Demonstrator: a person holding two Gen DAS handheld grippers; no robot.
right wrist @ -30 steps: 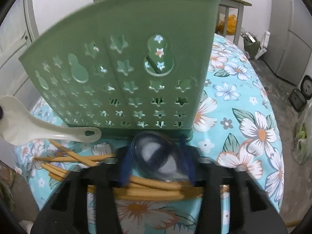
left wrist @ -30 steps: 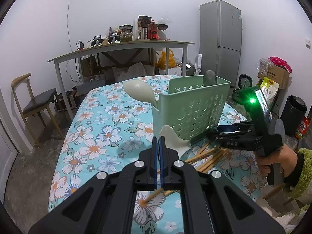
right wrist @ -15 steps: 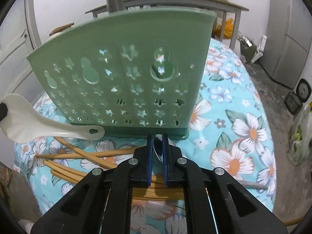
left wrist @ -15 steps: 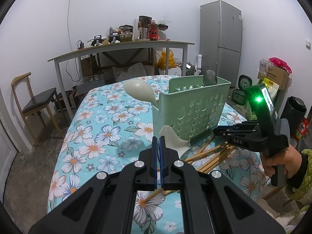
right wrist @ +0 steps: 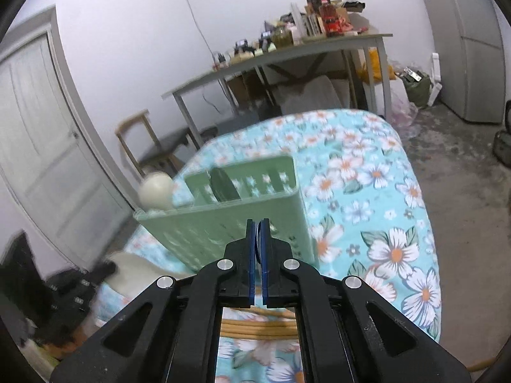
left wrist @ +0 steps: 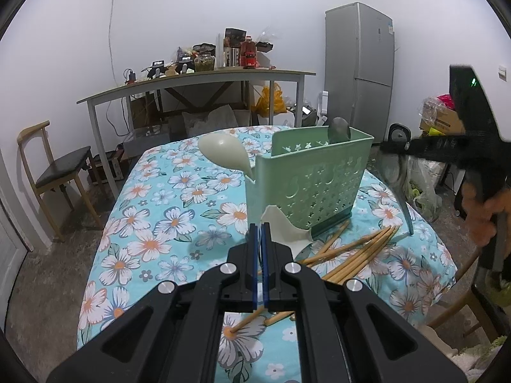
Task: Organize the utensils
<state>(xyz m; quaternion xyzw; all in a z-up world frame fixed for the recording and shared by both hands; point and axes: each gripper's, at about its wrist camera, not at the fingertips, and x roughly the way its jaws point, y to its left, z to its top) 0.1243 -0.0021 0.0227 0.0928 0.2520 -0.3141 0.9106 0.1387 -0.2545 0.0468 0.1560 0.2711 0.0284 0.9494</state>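
Left wrist view: the left gripper [left wrist: 259, 233] was clamped on the white spoon [left wrist: 282, 228], at six o'clock from the green holder [left wrist: 306, 185]; chopsticks [left wrist: 354, 252] lay at five.

Right wrist view: the right gripper [right wrist: 256, 226] pinched a metal spoon [right wrist: 259, 234], probably to drop it into the holder at twelve.

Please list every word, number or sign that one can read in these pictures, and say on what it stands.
No text is legible in either view.
The fridge sticker: too small to read.
The label of the red bottle on the back table: too small.
The print on the cardboard box: blurred.
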